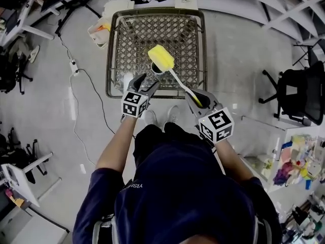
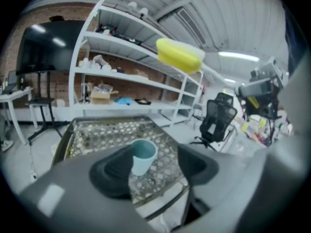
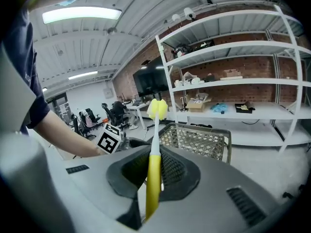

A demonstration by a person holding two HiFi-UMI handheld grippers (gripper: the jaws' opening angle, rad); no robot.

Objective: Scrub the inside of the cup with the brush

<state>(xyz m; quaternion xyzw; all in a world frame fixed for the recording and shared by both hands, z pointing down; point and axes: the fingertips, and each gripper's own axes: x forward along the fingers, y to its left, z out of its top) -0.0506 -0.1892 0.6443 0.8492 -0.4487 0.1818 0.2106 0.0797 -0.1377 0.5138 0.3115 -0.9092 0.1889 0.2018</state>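
A pale teal cup stands upright on the metal mesh table. My left gripper is open, its jaws apart on either side of the cup and not pressing it. In the head view the cup is partly hidden under the brush's yellow sponge head, with the left gripper just in front of it. My right gripper is shut on the brush's yellow handle. Its white stem slants up to the sponge head, which hangs above the cup.
The mesh table has a raised rim. A power cable trails over the floor at the left, beside a small bin. A black office chair and a cluttered bench stand at the right. White shelving lines the far wall.
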